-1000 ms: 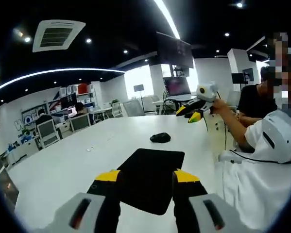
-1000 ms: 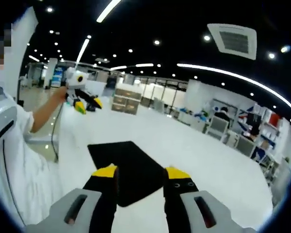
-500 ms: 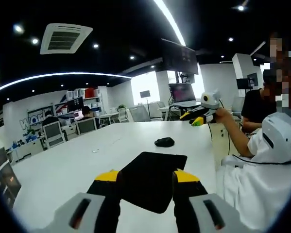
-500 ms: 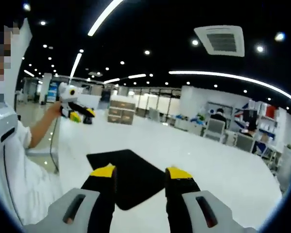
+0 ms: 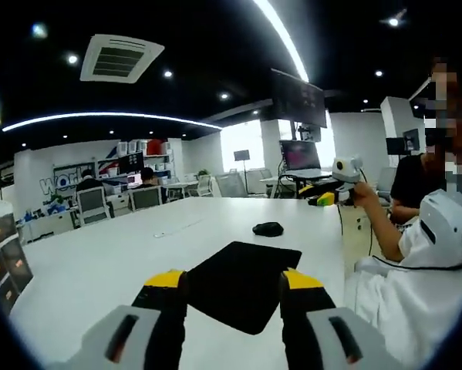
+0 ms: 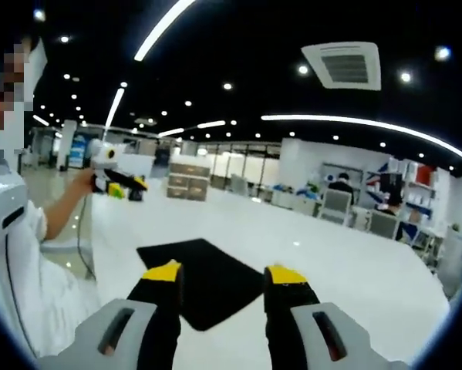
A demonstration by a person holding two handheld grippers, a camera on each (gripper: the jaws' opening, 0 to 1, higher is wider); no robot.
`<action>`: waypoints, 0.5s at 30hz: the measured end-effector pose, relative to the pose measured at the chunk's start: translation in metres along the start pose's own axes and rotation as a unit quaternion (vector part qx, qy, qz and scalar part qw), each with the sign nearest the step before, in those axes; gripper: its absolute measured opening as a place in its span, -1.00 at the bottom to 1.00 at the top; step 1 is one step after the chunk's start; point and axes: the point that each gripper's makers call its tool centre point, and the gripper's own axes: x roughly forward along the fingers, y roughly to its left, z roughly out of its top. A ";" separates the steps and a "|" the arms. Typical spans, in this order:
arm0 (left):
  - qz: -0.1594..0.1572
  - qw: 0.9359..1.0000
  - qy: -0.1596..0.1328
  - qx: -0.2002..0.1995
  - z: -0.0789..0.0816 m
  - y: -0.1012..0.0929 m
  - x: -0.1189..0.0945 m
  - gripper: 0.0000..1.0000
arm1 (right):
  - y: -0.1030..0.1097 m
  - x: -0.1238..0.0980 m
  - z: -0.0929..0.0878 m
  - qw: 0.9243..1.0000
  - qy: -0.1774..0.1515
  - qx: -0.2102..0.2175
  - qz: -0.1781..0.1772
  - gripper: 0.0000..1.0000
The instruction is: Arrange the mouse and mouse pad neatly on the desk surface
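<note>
A black mouse pad [image 5: 242,281] lies askew on the white desk [image 5: 99,254], one corner pointing toward the left gripper. Beyond it sits a small black mouse [image 5: 268,229], off the pad. My left gripper [image 5: 234,281] hangs open above the pad's near corner, holding nothing. In the right gripper view the same mouse pad [image 6: 204,277] lies ahead, and my right gripper [image 6: 224,274] is open above its near edge. Each gripper also shows in the other's view, raised in a hand off the desk: the right gripper [image 5: 340,185] and the left gripper [image 6: 111,181].
A person in white [image 5: 416,270] stands at the desk's edge beside the pad. Office chairs [image 5: 92,204], shelves and a monitor [image 5: 300,154] line the far side. Bare white desk [image 6: 354,262] stretches out around the pad.
Both cameras have tilted and shifted slightly, so the room sits differently in view. Pad and mouse lie where they were. Both grippers stay open.
</note>
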 end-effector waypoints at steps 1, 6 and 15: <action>-0.002 1.000 -0.009 -0.017 0.002 0.000 0.000 -0.03 | -0.002 -0.001 0.001 1.000 -0.002 0.004 -0.004 -0.12; 0.002 0.999 -0.006 -0.044 -0.003 0.003 0.001 0.01 | -0.009 -0.001 0.000 0.999 -0.004 0.025 -0.021 -0.05; 0.005 1.000 -0.010 -0.029 0.003 0.001 0.000 0.04 | 0.002 0.013 -0.010 1.000 0.022 0.022 -0.001 0.08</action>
